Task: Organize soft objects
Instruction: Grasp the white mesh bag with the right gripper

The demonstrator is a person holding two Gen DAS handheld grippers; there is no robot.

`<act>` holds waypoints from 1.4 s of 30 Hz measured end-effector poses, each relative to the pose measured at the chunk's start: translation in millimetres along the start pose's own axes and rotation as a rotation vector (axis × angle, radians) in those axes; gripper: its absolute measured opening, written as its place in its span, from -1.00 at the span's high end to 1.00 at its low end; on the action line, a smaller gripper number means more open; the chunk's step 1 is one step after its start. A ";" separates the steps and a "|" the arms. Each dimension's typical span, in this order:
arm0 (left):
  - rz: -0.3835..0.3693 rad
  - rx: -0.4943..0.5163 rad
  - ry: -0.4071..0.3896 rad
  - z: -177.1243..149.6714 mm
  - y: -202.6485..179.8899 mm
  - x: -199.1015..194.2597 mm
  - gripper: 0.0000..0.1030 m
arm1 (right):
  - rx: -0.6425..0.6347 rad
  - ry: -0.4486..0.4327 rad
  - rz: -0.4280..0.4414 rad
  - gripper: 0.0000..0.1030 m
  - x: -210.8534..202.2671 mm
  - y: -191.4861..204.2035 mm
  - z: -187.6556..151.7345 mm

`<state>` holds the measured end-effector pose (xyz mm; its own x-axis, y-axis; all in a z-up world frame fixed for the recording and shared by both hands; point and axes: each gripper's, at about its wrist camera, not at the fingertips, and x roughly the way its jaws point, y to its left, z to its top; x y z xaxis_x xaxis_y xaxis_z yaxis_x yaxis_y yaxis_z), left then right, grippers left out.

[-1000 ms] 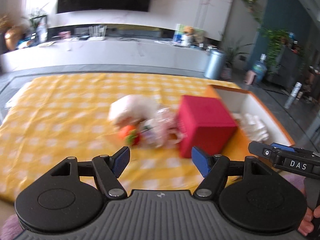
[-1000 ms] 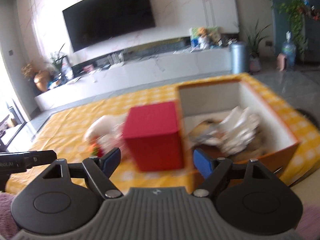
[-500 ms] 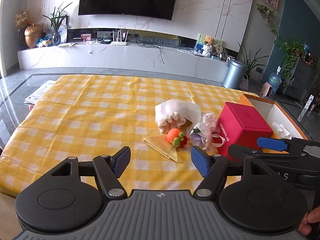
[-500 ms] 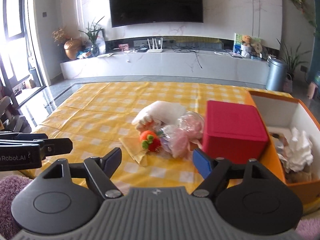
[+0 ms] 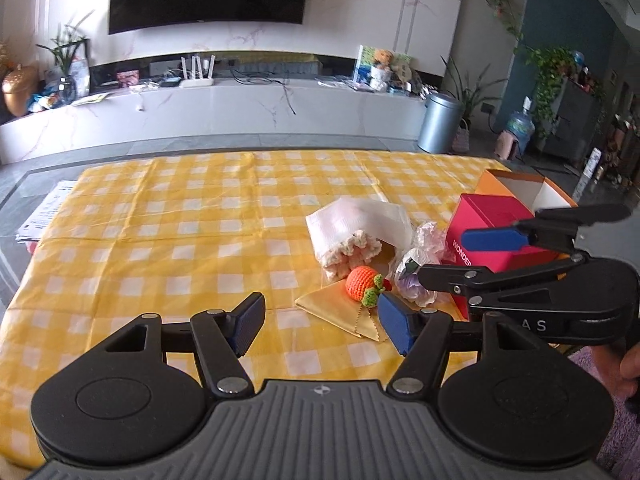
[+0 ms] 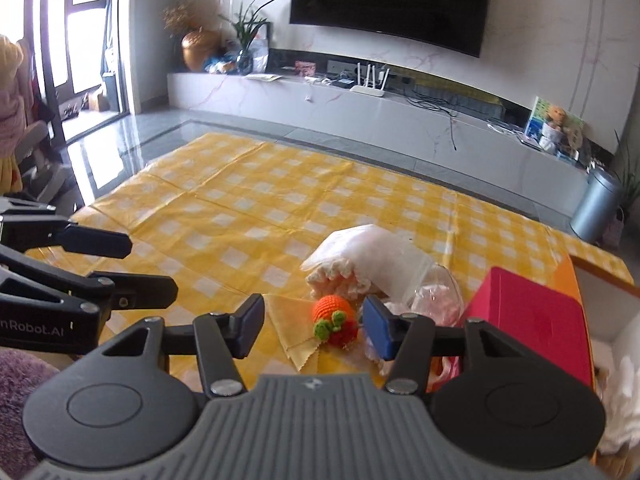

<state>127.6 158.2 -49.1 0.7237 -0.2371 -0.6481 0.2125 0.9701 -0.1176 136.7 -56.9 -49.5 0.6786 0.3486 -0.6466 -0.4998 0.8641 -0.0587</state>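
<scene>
The left gripper [image 5: 321, 322] is held wide open above the yellow checked cloth [image 5: 168, 240] and grips nothing. The right gripper [image 6: 310, 325] is equally wide open and empty; the crocheted orange toy [image 6: 334, 318] shows between its fingers, though contact cannot be judged. The toy lies on a yellow napkin [image 6: 294, 340], beside a white pouch [image 6: 372, 260] and a clear plastic wrap [image 6: 436, 300], with a red box [image 6: 532, 316] to their right and the orange-edged storage box [image 5: 516, 186] behind it.

Compared with half a second ago, both views have shifted and the pile sits nearer the right gripper. The storage box contents are cut off at the frame edge.
</scene>
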 end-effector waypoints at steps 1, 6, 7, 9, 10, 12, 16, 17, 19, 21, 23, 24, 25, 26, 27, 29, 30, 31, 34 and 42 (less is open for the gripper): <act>-0.010 0.012 0.010 2.0 0.1 5.9 -0.48 | -0.022 0.016 0.000 0.00 5.6 -1.0 2.8; -0.036 0.069 0.042 14.3 1.6 36.8 -0.46 | -0.118 0.101 -0.007 0.04 32.8 -20.4 21.0; -0.045 0.079 0.049 17.7 1.5 42.6 -0.46 | -0.131 0.117 -0.010 0.05 37.9 -25.2 23.9; -0.060 0.105 0.058 24.7 0.7 54.2 -0.46 | -0.159 0.145 -0.015 0.04 49.1 -33.9 29.2; -0.064 0.122 0.057 28.5 -0.5 60.4 -0.46 | -0.174 0.156 -0.022 0.04 54.5 -38.0 32.2; -0.066 0.163 0.061 36.1 -3.4 73.6 -0.46 | -0.202 0.185 -0.026 -0.02 66.7 -46.2 38.3; -0.075 0.225 0.091 45.4 -7.5 95.2 -0.42 | -0.290 0.302 0.011 -0.17 101.0 -56.3 46.2; -0.074 0.238 0.094 46.3 -7.4 99.1 -0.42 | -0.324 0.328 0.018 -0.17 109.8 -57.7 48.0; -0.074 0.254 0.100 47.8 -5.9 105.8 -0.42 | -0.398 0.358 0.028 -0.29 124.6 -60.1 54.3; -0.082 0.255 0.114 49.1 -3.9 111.9 -0.42 | -0.477 0.381 0.053 -0.51 138.6 -60.5 61.1; -0.084 0.256 0.126 51.9 -2.5 118.8 -0.42 | -0.526 0.400 0.084 -0.55 152.2 -61.4 67.1; -0.083 0.257 0.131 51.2 -1.8 121.1 -0.42 | -0.545 0.413 0.099 -0.55 159.8 -61.6 69.8; -0.083 0.256 0.136 51.0 -1.1 123.2 -0.42 | -0.567 0.423 0.115 -0.55 165.7 -61.6 70.9; -0.084 0.252 0.142 50.3 -0.1 124.9 -0.42 | -0.595 0.427 0.134 -0.55 171.6 -61.0 70.9; -0.084 0.245 0.147 48.9 0.5 126.6 -0.42 | -0.631 0.426 0.154 -0.53 176.6 -59.9 69.4; -0.082 0.233 0.156 44.4 1.5 128.3 -0.42 | -0.669 0.441 0.195 -0.47 183.6 -59.2 65.9; -0.083 0.231 0.165 42.2 2.1 128.8 -0.42 | -0.670 0.452 0.217 -0.29 185.5 -59.6 64.1; -0.083 0.230 0.173 40.1 2.3 129.2 -0.42 | -0.660 0.460 0.235 -0.15 186.3 -60.3 62.9; -0.084 0.232 0.194 35.5 1.6 130.0 -0.42 | -0.620 0.469 0.264 0.33 182.6 -62.5 60.3; -0.099 0.247 0.266 22.5 -4.0 135.0 -0.45 | -0.430 0.393 0.286 0.94 142.5 -80.7 72.0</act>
<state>239.2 121.1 -119.2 0.5030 -0.2755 -0.8192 0.4480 0.8937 -0.0255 312.5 -50.8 -82.2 0.2802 0.3139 -0.9072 -0.8578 0.5060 -0.0899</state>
